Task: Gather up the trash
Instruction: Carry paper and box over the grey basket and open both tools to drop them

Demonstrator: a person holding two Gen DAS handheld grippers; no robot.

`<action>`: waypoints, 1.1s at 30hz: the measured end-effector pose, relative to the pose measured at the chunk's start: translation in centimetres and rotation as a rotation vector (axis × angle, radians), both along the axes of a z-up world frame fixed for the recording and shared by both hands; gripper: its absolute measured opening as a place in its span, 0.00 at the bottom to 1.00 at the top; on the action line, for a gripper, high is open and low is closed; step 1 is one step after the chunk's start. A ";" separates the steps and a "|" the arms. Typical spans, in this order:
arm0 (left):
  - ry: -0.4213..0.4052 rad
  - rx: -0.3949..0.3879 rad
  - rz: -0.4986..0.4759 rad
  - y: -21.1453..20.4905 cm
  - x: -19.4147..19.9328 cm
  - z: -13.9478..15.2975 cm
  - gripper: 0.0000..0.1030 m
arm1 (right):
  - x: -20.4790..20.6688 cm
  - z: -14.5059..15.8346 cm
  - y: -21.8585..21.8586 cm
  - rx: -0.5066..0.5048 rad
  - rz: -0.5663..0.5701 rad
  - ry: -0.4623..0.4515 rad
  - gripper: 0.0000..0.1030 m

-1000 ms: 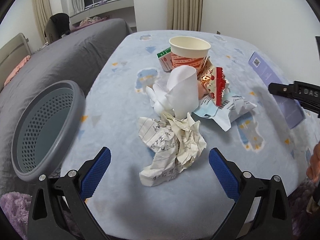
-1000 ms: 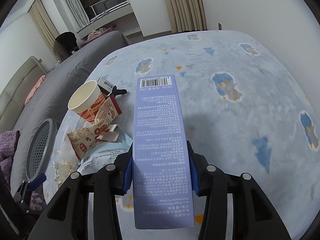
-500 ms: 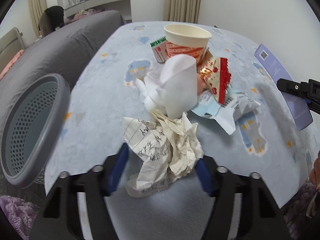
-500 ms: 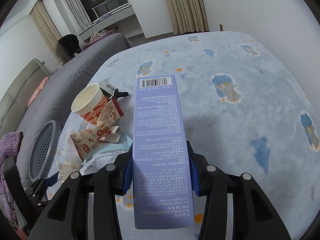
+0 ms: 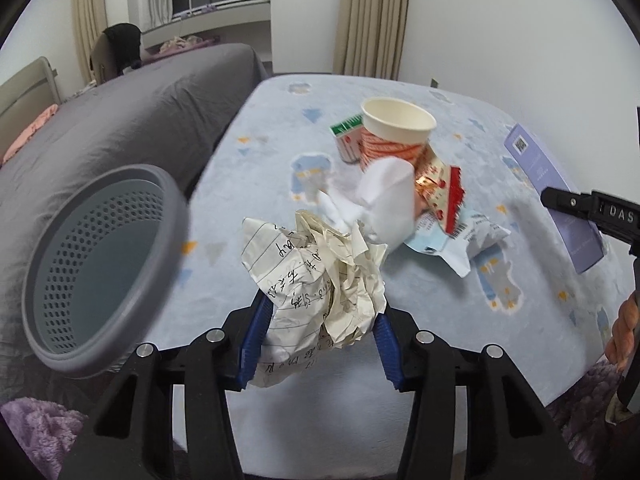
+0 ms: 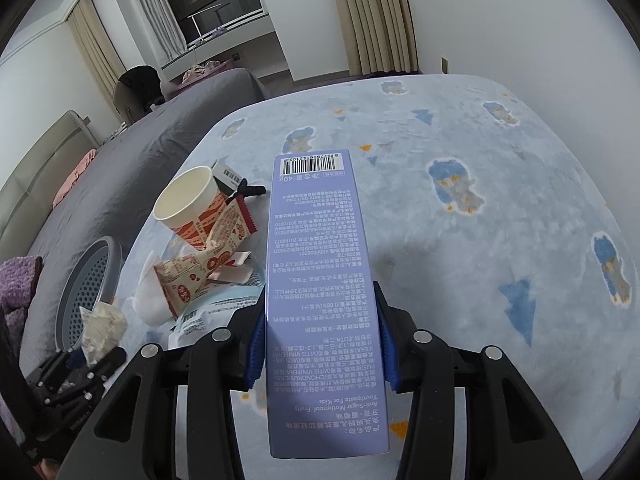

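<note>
The left gripper (image 5: 316,340) was closing its jaws on the crumpled paper (image 5: 316,280), and its blue pads (image 5: 253,336) already pressed both sides of the wad, so the paper was grasped and seemed to hang a little above the blanket (image 5: 256,152), though the contact underneath was hidden. The right gripper (image 6: 322,340) was clenched on the long lilac toothpaste box (image 6: 320,280), which stuck out forward from between its pads and was carried in the air over the bed. Just beside the left gripper, on its left side, stood the grey perforated basket (image 5: 168,200) at the edge of the bed, and what showed of its inside looked empty; part of it was hidden, so I could not be sure. Behind the wad, the other trash lay in one pile on the blanket: a white tissue (image 5: 388,200) touching a red and gold snack wrapper (image 5: 440,192), a blue and white plastic packet (image 5: 460,240) under them, a paper cup (image 5: 396,132) standing upright at the far side, and a small green and white carton (image 5: 346,136) just beside the cup. I judged that the task was near its beginning: two pieces were picked up but not yet dropped, and the cup, tissue, wrapper, packet and carton were left to collect. The basket was near the left gripper, so the paper probably had only a short way to go.
</note>
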State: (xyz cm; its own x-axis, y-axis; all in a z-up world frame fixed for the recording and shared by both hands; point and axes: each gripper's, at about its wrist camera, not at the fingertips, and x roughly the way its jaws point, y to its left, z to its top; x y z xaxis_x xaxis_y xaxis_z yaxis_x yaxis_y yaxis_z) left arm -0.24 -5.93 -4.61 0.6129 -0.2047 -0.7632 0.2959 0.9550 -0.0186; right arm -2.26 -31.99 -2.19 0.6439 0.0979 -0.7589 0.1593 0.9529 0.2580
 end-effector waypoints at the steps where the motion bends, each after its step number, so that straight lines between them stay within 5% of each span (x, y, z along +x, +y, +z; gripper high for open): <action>1: -0.013 0.001 0.009 0.6 0.0 0.5 0.46 | -0.2 0.2 0.6 -0.001 0.007 -0.003 0.43; 14: -0.130 0.051 0.239 9.9 3.6 5.6 0.46 | 1.7 5.1 11.9 0.000 0.233 -0.109 0.43; 27: -0.096 0.045 0.392 18.4 5.4 3.4 0.47 | 8.6 2.4 26.2 0.007 0.518 -0.033 0.43; 33: -0.015 0.010 0.443 20.9 7.0 1.6 0.48 | 10.8 1.3 30.4 0.006 0.597 0.006 0.43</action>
